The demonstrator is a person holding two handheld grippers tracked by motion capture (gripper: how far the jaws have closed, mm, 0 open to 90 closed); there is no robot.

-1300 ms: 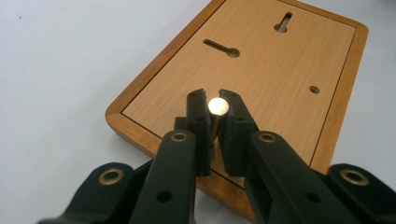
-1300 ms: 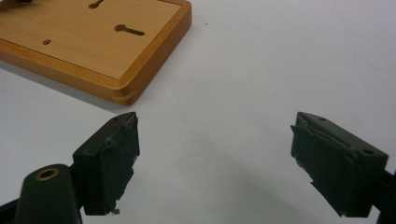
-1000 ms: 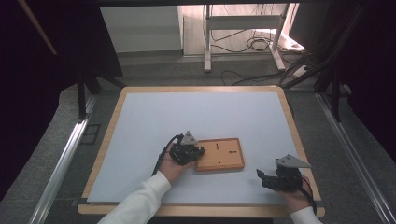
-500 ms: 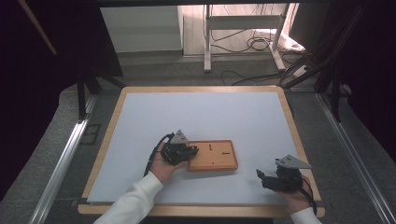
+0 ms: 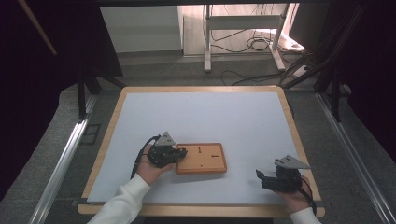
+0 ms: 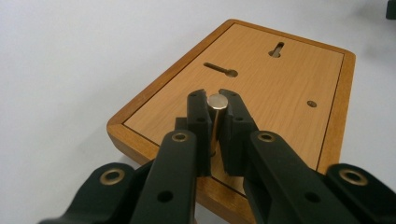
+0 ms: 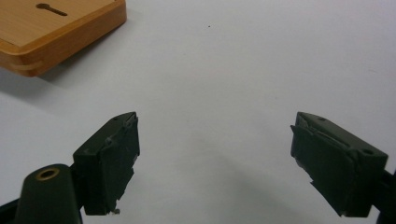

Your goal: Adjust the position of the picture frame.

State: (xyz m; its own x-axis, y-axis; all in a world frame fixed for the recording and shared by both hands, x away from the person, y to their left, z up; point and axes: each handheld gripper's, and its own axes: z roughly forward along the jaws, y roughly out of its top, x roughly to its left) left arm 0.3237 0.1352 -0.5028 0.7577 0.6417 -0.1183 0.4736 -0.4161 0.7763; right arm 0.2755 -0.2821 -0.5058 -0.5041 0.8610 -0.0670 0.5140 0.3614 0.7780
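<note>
High view: wooden board (image 5: 201, 158) flat on the pale surface (image 5: 205, 116), near the front edge, a little left of centre; two slots and a small hole show on its face; left gripper (image 5: 180, 153) at the board's left edge, hand (image 5: 152, 169) behind it, white sleeve (image 5: 122, 205) entering from the bottom; right gripper (image 5: 259, 177) well apart, near the front right corner, resting low on the surface.

Left gripper view: fingers (image 6: 200, 122) pinching a short metal pin (image 6: 215, 119), pin upright, its flat end toward the camera; pin over the board's near edge; whether its foot touches the wood, cannot tell; keyhole slots (image 6: 220, 70) farther off.

Right gripper view: fingers (image 7: 112, 158) spread wide, nothing between them; bare surface below; board corner (image 7: 60, 32) top left.
</note>
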